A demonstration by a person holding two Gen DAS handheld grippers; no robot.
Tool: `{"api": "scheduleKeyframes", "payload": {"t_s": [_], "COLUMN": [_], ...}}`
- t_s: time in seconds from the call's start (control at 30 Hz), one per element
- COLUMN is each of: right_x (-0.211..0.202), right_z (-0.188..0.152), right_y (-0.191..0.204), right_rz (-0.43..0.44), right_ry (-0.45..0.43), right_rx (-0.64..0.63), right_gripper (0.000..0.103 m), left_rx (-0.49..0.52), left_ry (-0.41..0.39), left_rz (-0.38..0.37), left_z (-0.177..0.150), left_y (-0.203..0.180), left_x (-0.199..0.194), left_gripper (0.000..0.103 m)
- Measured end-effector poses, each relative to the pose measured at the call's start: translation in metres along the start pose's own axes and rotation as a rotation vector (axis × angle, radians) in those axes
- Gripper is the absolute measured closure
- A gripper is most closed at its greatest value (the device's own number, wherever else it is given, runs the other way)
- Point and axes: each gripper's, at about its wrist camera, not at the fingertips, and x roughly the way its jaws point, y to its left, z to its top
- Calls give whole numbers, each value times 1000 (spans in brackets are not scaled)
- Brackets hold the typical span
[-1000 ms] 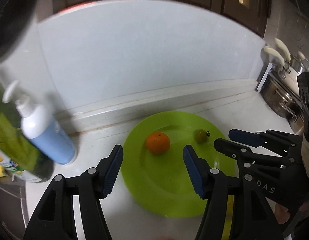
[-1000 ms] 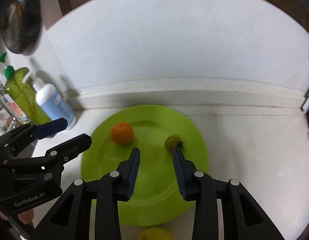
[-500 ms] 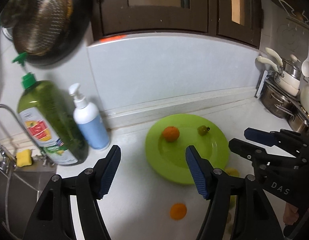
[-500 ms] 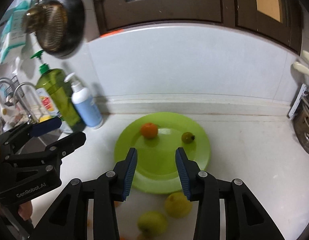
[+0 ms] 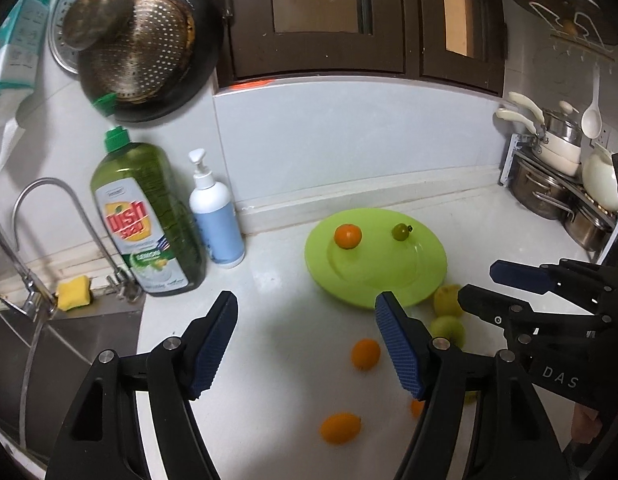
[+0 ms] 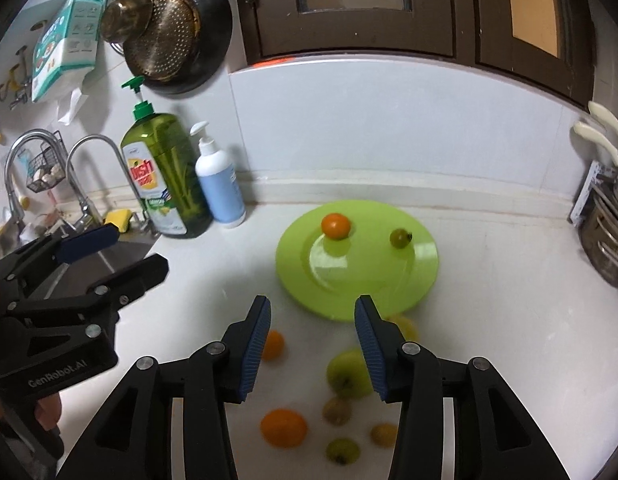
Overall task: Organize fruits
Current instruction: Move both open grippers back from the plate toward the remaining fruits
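1. A white counter was seen under dark cabinets; to the far left of the right gripper a faucet, a green dish-soap bottle and a white pump bottle were stood.
2. Both the left gripper and the right one had just been opening; nothing was held between either pair of jaws.
3. Ahead of the right gripper a lime plate was laid, bearing an orange fruit and a small green fruit.
4. Loose fruits, among them a green apple, were scattered beneath the grippers.
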Motion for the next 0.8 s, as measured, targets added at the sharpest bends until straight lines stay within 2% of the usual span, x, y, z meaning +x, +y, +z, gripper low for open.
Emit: {"api": "scheduleKeyframes", "payload": {"t_s": [0.23, 0.5, 0.8], "right_x": [-10, -6, 17], "right_z": [-28, -56, -83], "right_y": [14, 22, 24], "right_rz": [-17, -15, 4], "right_ry": [28, 81, 189], "right_rx": [-16, -17, 5], "right_gripper": [58, 58, 58], "left_rx": [22, 47, 36], "left_ry": [21, 75, 203], "left_rz": [-8, -45, -96], "left_z": [-28, -58, -89], "left_y": [1, -4, -7], "left_x": [-14, -10, 15], "left_gripper": [32, 32, 32]}}
